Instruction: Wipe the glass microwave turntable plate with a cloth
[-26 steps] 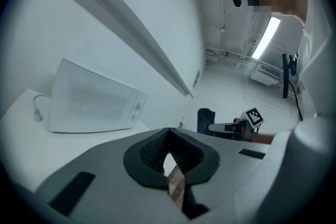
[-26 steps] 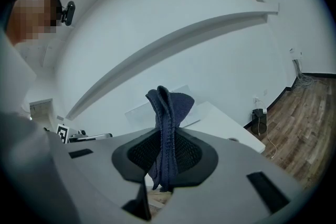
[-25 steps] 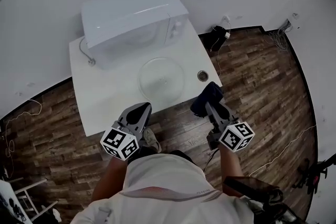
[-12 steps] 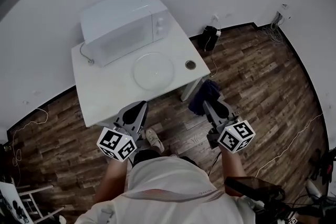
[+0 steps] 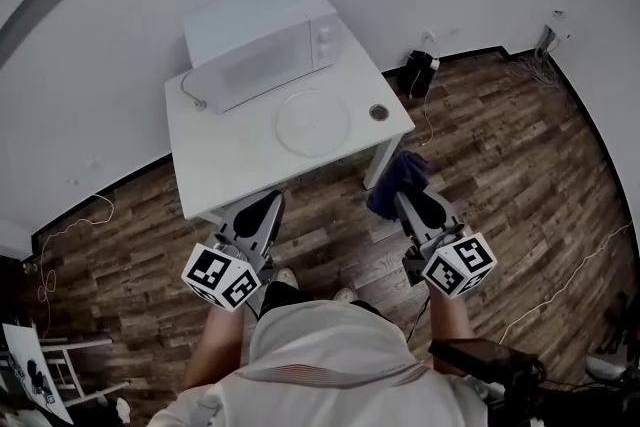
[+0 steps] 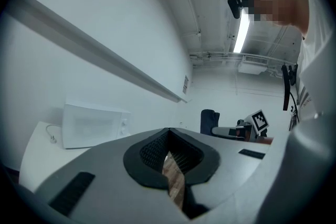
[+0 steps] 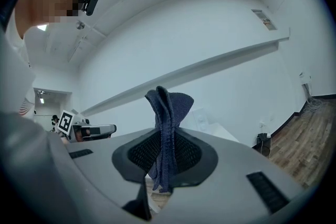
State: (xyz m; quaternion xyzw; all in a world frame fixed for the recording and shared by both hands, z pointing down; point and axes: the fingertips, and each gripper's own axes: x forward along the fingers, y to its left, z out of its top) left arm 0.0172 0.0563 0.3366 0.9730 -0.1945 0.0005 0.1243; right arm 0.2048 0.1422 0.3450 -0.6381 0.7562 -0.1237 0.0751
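Observation:
The round glass turntable plate [image 5: 313, 122] lies flat on the white table [image 5: 220, 155], in front of the microwave [image 5: 260, 40]. Both grippers hang over the wooden floor, short of the table's near edge. My right gripper [image 5: 408, 198] [image 7: 165, 152] is shut on a dark blue cloth [image 5: 398, 175] [image 7: 168, 110], which sticks up in a bunch from between the pads. My left gripper [image 5: 260, 210] [image 6: 169, 136] is shut with nothing in it. From the left gripper view, the microwave [image 6: 94, 126] and the cloth [image 6: 209, 119] show beyond the jaws.
A small round metal piece [image 5: 378, 112] lies on the table right of the plate. The microwave's cable [image 5: 190, 87] loops at its left. A black object [image 5: 418, 70] stands on the floor by the wall, and cables trail across the floor at far right and left.
The table, microwave and plate have drawn farther away in the head view as the person stepped back. Both grippers keep their pose; the right still holds the cloth.

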